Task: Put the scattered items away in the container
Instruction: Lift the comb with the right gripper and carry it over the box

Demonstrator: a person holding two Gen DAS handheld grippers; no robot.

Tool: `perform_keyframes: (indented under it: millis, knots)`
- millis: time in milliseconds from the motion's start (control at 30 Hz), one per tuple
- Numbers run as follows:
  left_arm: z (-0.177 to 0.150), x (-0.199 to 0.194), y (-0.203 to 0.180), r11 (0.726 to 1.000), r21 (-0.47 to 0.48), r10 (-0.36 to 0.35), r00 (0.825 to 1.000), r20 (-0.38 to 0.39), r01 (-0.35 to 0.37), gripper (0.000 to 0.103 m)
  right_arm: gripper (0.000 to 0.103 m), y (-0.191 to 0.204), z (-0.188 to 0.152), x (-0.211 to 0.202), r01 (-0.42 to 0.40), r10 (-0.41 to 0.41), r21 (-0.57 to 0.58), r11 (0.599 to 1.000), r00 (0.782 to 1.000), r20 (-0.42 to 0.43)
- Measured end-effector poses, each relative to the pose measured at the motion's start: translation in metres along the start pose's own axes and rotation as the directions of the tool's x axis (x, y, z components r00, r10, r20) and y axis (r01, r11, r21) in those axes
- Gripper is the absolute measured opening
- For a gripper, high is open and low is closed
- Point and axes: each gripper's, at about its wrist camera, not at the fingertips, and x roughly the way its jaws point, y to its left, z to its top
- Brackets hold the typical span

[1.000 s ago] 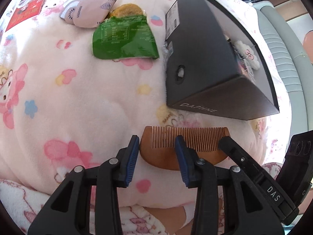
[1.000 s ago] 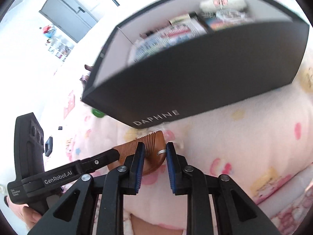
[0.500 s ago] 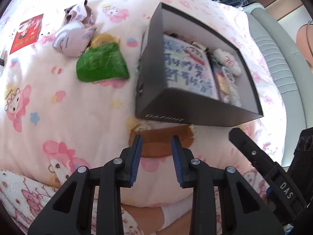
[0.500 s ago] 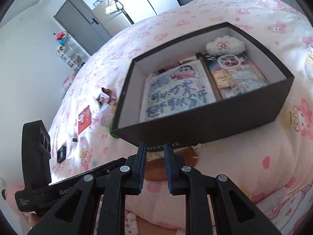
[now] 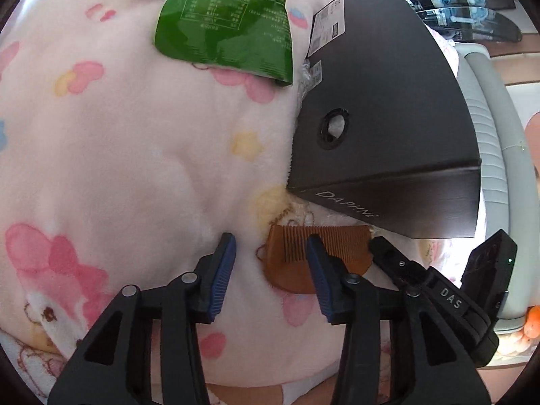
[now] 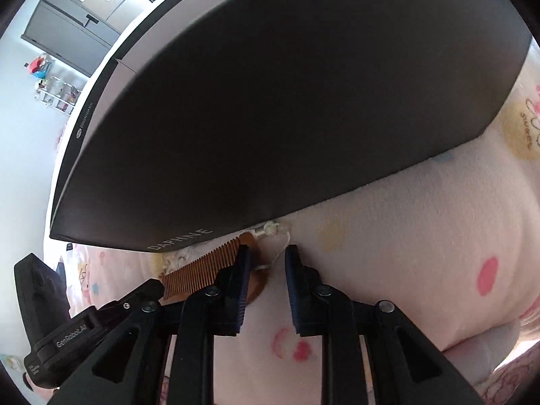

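My left claw (image 5: 270, 263) stands open low over the bed (image 5: 118, 155); its jaws have just been opening, and only the comb's left end lies between them, not gripped. The comb (image 5: 297, 249) lies flat on the pink blanket just in front of the near wall of the box (image 5: 388, 118), teeth toward it. My right claw (image 6: 266, 270) is narrowly parted at the comb's other end, jaws just widening, the left pad over the comb's tip, with blanket and a pale string between them. A green packet (image 5: 226, 30) lies far left of the box.
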Motion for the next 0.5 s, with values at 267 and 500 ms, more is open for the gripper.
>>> perform_keyframes:
  millis: [267,500]
  knots:
    - [-0.007,0.000,-0.010,0.998,0.058,-0.039,0.999,-0.002,0.039,0.042,0.026,0.021,-0.007,0.003,-0.031,0.031,-0.102,0.994,1.000,0.002]
    - [-0.023,-0.038,-0.038,0.994,0.105,-0.023,0.999,0.024,0.021,0.040,0.023,0.042,-0.015,-0.056,-0.038,0.059,-0.214,0.976,0.994,0.091]
